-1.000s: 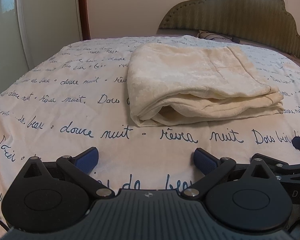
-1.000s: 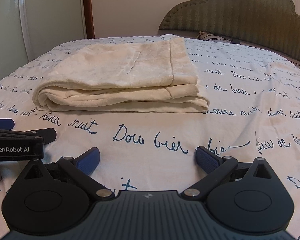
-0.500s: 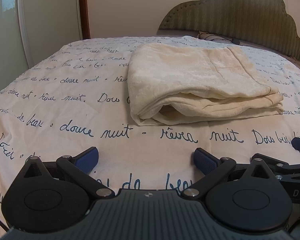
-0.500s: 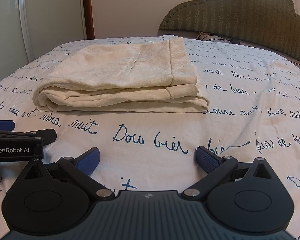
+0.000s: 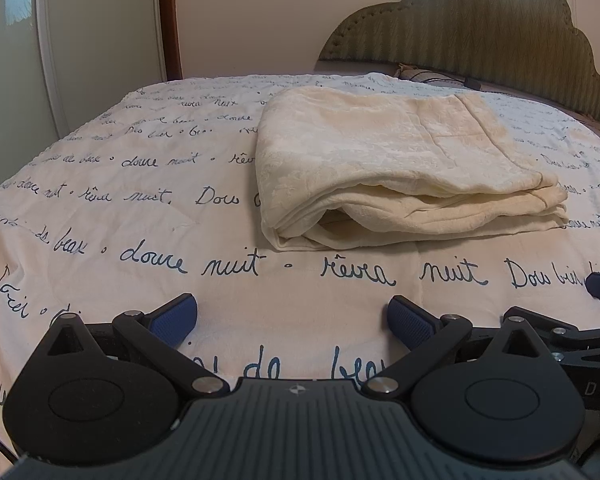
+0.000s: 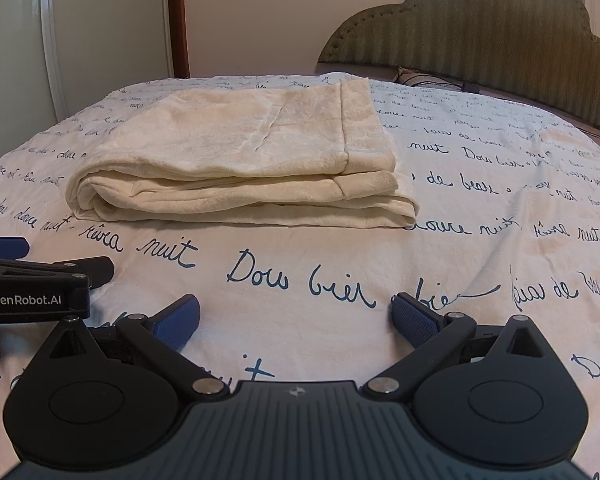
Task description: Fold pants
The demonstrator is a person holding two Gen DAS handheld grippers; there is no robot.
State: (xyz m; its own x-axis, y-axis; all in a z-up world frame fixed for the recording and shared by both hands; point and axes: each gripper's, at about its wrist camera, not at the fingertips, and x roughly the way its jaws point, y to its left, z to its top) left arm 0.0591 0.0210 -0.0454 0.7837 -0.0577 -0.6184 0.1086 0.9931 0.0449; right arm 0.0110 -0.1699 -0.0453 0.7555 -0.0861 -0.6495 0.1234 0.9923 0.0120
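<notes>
Pants (image 5: 396, 168) sit folded on the bedspread (image 5: 140, 216), left gripper (image 5: 292, 320) and right gripper (image 6: 296, 320) both spread wide, holding nothing.

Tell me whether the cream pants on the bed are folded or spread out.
Folded. The pants lie as a compact stack of layers on the bedspread, rounded fold at one end; both grippers are open and clear of them.

Bare bed (image 5: 148, 240) ahead of both grippers up to folded pants (image 5: 396, 176); headboard (image 6: 480, 40) blocks far side.
</notes>
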